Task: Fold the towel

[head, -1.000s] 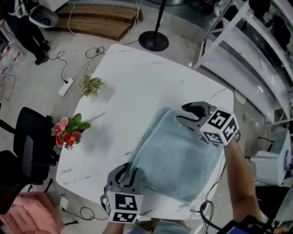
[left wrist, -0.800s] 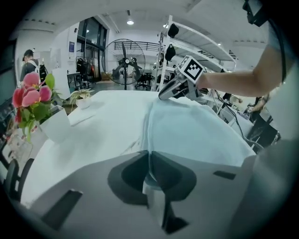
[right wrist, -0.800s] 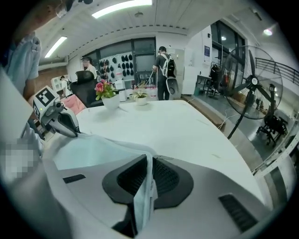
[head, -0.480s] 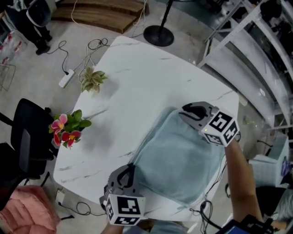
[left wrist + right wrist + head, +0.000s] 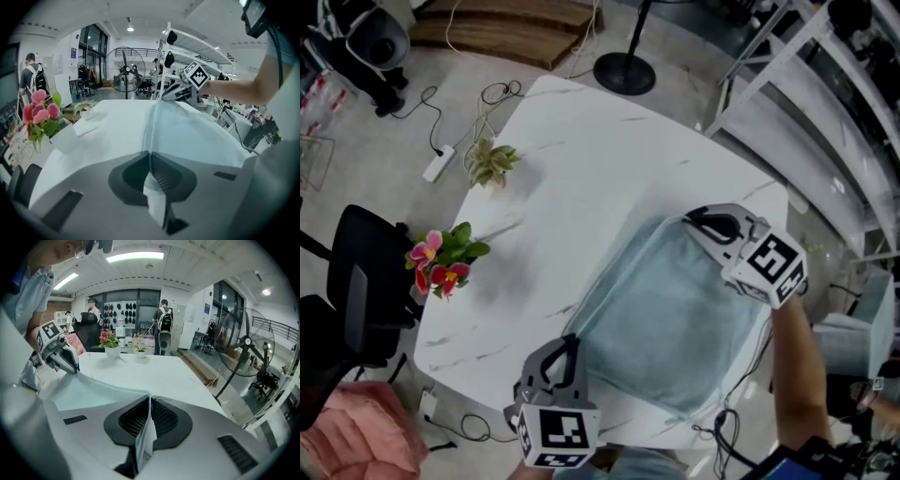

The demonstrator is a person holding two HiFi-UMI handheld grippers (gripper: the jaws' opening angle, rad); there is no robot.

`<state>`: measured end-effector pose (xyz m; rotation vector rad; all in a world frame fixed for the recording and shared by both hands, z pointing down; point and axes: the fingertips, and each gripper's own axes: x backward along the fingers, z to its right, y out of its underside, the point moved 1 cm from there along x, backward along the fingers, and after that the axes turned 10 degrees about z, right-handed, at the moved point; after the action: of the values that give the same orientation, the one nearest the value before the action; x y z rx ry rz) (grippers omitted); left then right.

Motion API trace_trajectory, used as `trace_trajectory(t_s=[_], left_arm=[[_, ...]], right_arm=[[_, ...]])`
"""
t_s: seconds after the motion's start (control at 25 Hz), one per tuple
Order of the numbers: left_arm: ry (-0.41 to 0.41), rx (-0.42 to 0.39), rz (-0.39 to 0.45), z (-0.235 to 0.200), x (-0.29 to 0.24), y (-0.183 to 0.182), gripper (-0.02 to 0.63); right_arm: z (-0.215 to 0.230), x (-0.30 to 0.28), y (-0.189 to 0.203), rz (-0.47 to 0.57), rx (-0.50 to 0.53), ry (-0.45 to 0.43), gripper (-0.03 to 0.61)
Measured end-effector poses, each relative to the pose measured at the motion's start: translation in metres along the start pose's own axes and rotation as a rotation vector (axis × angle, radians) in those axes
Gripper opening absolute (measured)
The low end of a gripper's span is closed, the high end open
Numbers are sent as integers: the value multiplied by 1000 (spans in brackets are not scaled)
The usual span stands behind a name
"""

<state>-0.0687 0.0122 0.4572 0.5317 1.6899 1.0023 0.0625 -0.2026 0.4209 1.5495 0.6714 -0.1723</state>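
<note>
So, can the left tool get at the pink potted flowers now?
Probably not yet: the left tool, whose jaws have just been closing, pinches a corner of the light blue towel. The white marble table between it and the pink potted flowers looks bare, so only that grip hinders.

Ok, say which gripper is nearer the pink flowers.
Left. Left gripper, on the towel corner nearest the flowers; right gripper, across the towel. Both pairs of fingers just closed on it.
</note>
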Motion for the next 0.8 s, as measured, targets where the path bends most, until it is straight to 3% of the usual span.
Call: trace_trajectory(t_s=[0.12, 0.24, 0.4, 0.8], left_arm=[[3, -4, 20, 5, 10, -10, 23], [3, -6, 19, 7, 9, -10, 21], [-3, -5, 35, 5, 8, -12, 21], [-13, 16, 52, -3, 17, -30, 21]], right_arm=[[3, 14, -12, 28, 19, 40, 29], [5, 12, -3, -21, 33, 44, 29], [4, 10, -8, 18, 0, 46, 28], [9, 25, -39, 70, 57, 88, 26]])
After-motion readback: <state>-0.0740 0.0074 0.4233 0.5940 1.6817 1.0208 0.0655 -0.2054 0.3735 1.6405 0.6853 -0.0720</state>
